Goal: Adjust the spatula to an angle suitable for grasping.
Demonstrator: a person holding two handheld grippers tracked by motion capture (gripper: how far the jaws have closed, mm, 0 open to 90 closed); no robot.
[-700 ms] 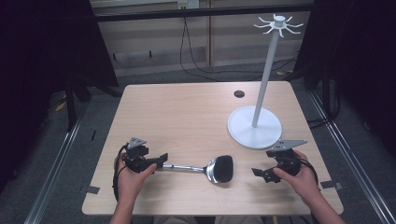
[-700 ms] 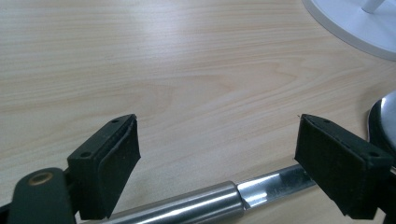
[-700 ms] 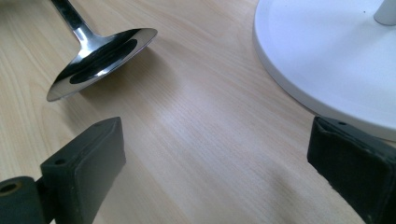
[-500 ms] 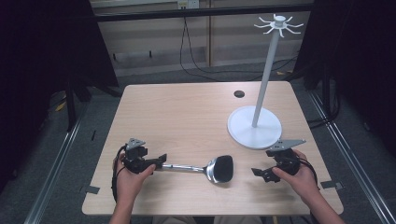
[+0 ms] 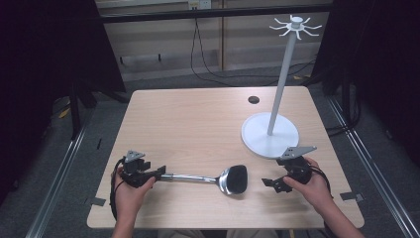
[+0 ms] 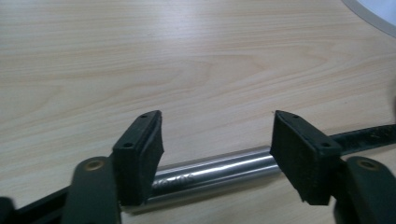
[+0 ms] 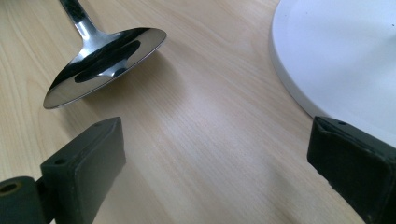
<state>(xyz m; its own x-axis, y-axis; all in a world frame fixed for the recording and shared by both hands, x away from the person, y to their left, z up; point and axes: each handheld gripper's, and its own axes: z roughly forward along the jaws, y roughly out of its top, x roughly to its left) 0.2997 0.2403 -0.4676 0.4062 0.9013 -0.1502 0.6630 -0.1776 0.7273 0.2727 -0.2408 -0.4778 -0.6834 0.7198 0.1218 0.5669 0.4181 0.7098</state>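
A steel ladle (image 5: 218,178) lies flat near the table's front edge, bowl to the right. Its bowl (image 7: 105,58) is shiny and faces up. My left gripper (image 5: 157,173) is at the end of the handle, held by a hand. Its jaws stand open on either side of the steel handle (image 6: 215,170), with gaps between pads and metal. My right gripper (image 5: 270,183) is open to the right of the bowl, a short way off, with bare wood between its pads (image 7: 88,163). A white stand (image 5: 277,94) with hooks on top rises at the right.
The stand's round white base (image 5: 257,141) sits just behind the right gripper and shows as a white disc (image 7: 345,60) in the right gripper view. A small dark hole (image 5: 253,99) marks the far table edge. Bare wood (image 5: 188,129) spreads across the middle and left.
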